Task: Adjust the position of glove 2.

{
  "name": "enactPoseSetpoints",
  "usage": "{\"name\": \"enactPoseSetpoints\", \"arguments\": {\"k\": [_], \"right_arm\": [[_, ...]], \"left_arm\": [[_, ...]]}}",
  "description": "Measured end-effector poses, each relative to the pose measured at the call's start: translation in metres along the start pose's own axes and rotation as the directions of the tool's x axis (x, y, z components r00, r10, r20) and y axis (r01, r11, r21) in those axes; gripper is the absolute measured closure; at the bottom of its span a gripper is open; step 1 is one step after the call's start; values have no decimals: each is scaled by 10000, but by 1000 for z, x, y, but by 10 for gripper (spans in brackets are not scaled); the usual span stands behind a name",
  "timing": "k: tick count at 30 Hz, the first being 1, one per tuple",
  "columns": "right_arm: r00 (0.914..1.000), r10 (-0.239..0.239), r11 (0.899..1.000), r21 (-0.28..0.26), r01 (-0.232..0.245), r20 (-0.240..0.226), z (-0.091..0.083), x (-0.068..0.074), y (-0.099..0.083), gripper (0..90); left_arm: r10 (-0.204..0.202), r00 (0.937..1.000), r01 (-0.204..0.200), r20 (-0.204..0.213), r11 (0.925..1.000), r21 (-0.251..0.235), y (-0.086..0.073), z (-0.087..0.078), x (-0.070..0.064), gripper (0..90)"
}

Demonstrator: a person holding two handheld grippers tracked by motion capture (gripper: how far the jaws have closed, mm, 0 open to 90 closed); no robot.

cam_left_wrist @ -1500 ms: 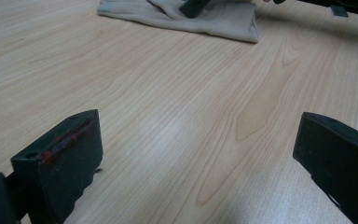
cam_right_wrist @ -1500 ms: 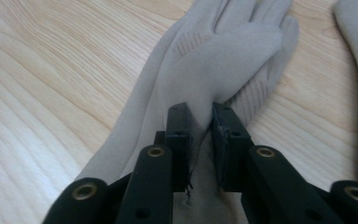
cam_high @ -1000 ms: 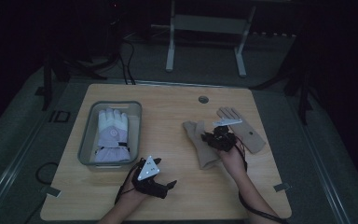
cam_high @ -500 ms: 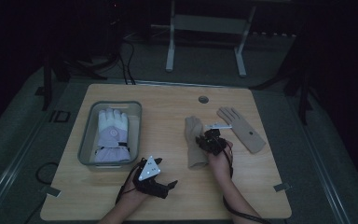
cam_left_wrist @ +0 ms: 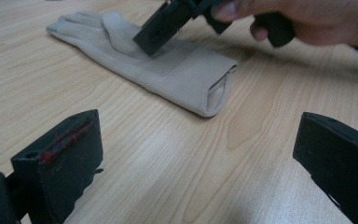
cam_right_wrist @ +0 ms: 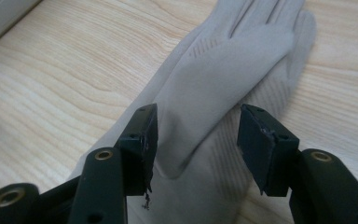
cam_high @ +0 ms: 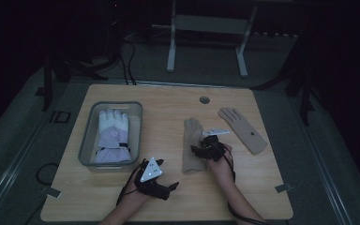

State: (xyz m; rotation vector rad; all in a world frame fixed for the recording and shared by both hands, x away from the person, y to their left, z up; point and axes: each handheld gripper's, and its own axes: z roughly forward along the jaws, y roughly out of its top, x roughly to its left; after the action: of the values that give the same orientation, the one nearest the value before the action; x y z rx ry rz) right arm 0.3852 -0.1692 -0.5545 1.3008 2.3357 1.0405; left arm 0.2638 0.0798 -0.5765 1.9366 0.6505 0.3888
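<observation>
right tongs (cam_right_wrist: 193, 140) w/ jaws apart, straddling beige glove (cam_right_wrist: 223, 70) thumb.

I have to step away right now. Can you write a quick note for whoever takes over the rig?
Right gripper: open, fingers straddling the thumb of the beige glove at mid-table, not yet closed.
Left gripper: open, holding nothing, low over the near table edge.
Second beige glove lies flat farther right.
White glove is in the grey bin.
Done: one glove binned. Left, probably: grip both beige gloves and move them.
</observation>
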Motion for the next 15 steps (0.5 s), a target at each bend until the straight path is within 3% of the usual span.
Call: {"name": "enactPoseSetpoints", "arguments": {"k": [6,15], "right_arm": [[9962,-806,9952,-576,786,-330,-25,-12,5,483],[9914,-1303,9870,-936,1309,120,-67,-64,10,481]], "left_arm": [[-159,9999,159,35,9999,12,0,1,3,17],[-37,10000,38,-90,9999,100,1,2,1,18]]}}
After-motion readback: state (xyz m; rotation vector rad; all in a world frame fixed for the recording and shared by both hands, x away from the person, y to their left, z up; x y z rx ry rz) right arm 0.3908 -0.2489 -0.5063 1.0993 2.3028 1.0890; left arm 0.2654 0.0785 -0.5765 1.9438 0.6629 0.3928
